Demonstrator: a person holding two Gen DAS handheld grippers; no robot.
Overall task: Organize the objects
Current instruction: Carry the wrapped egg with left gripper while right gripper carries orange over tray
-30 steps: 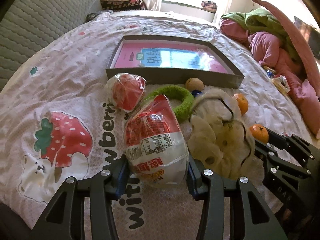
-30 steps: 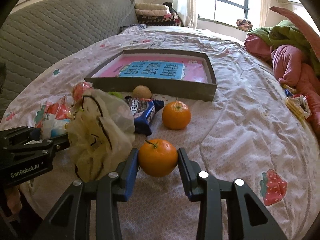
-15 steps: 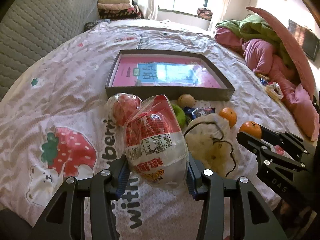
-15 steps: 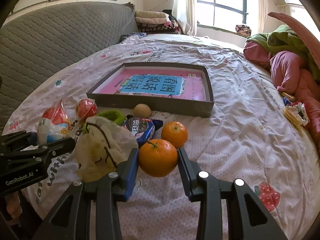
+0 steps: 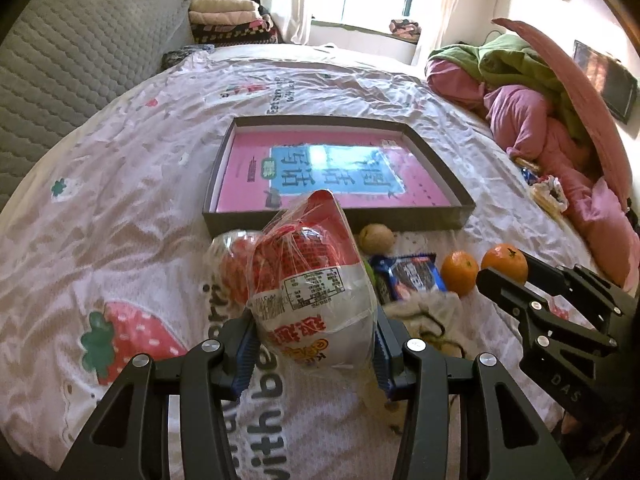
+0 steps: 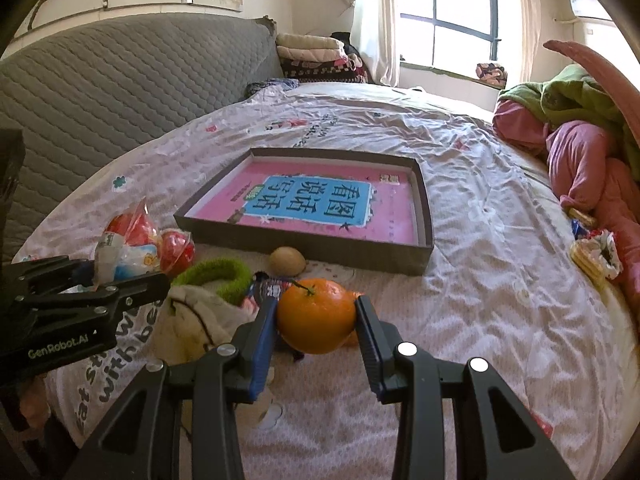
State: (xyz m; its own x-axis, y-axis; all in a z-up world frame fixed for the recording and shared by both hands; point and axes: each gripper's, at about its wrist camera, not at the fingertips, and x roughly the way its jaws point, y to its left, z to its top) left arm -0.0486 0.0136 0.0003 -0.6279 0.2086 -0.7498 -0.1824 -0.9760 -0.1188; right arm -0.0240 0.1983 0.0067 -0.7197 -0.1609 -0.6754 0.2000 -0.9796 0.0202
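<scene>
Left claw [image 5: 316,354] clamped on a snack bag [image 5: 312,284]; right claw [image 6: 316,332] clamped on an orange [image 6: 316,314]; both angled downward

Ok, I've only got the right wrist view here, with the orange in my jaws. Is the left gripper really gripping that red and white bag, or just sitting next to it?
Observer: Gripping it. In the left wrist view the left gripper has a blue pad pressed on each side of the red and white bag.
Operator: And that sliver of orange peeking out behind mine, what is it?
Observer: A second orange. It lies loose on the bedsheet, right beside a blue snack packet.
</scene>
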